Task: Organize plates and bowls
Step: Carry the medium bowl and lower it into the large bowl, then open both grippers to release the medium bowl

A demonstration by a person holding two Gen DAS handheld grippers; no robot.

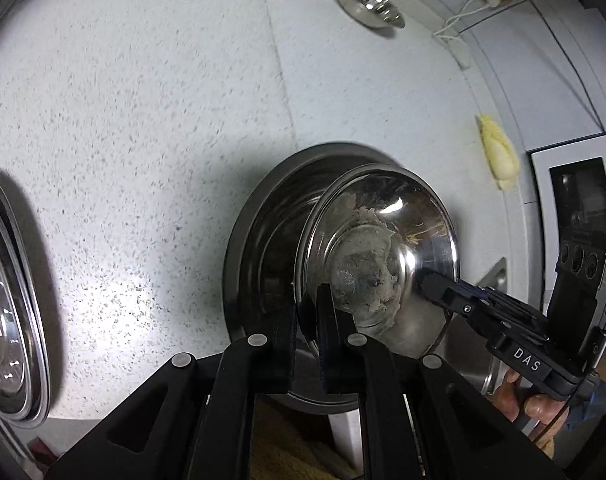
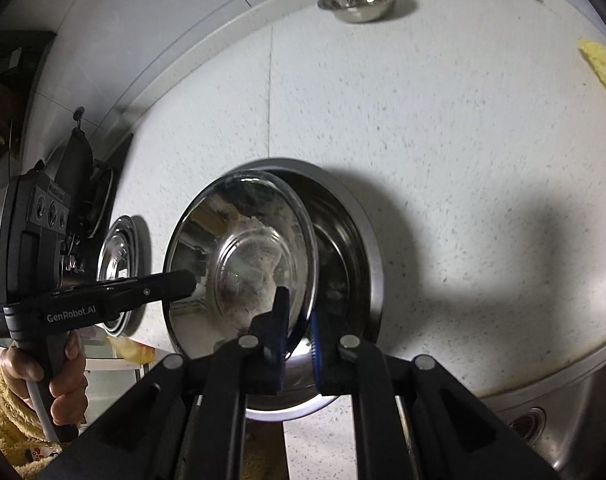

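Both grippers hold one steel bowl (image 1: pixel 387 248) with greyish smears inside. My left gripper (image 1: pixel 309 306) is shut on its near rim. My right gripper (image 1: pixel 431 283) comes in from the right and pinches the opposite rim. In the right wrist view the same bowl (image 2: pixel 239 256) is tilted, with my right gripper (image 2: pixel 299 318) shut on its rim and my left gripper (image 2: pixel 187 280) clamped on the left edge. Just beneath it a larger steel bowl (image 1: pixel 263 240) (image 2: pixel 351 248) rests on the speckled white counter (image 1: pixel 143 120).
A small steel bowl (image 1: pixel 369 2) (image 2: pixel 361 0) stands far back on the counter. A stack of steel plates (image 1: pixel 7 300) (image 2: pixel 117 272) lies to the left. A yellow cloth (image 1: pixel 499 156) sits on the right, and a sink (image 2: pixel 543 432) adjoins the counter's right end.
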